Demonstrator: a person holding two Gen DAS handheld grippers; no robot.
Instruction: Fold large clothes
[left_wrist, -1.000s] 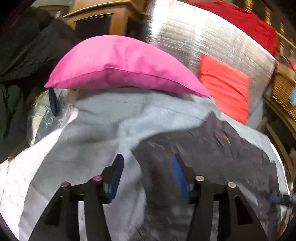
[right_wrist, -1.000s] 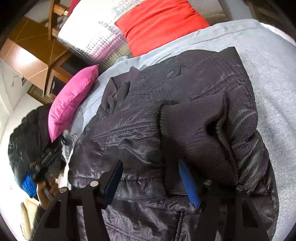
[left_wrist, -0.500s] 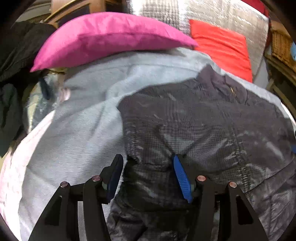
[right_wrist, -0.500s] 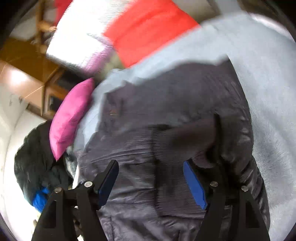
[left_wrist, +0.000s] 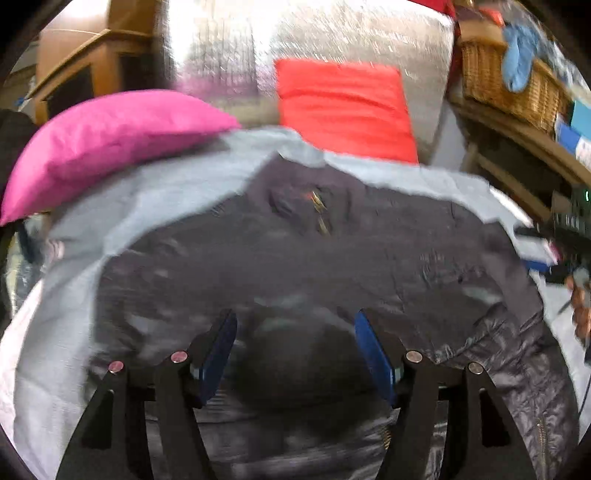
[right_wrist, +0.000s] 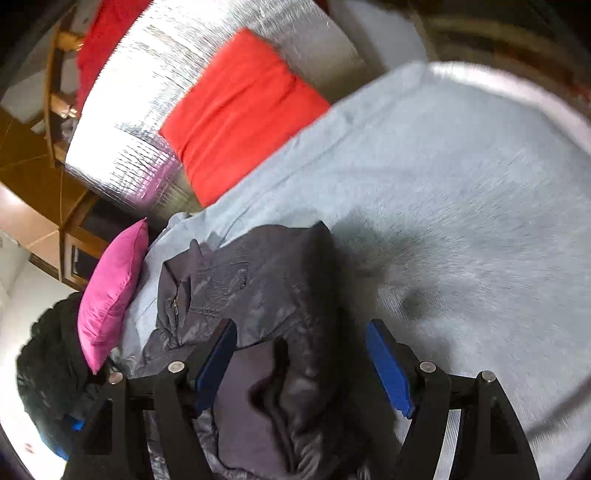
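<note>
One dark jacket (right_wrist: 266, 295) on grey bed (right_wrist: 461, 184), sleeves apparently folded inward; left hand-held gripper (left_wrist: 295, 354) opening, right hand-held gripper (right_wrist: 301, 360) apart, both empty; next: grasp hem, fold upward.

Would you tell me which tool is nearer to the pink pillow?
Probably the left. The left tool, jaws opening, hovers over the dark jacket with the pink pillow just beyond. The right tool is at the jacket's far edge.

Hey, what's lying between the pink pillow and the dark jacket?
Only bare grey bedsheet separates the pink pillow from the dark jacket, clearest in the left wrist view.
</note>
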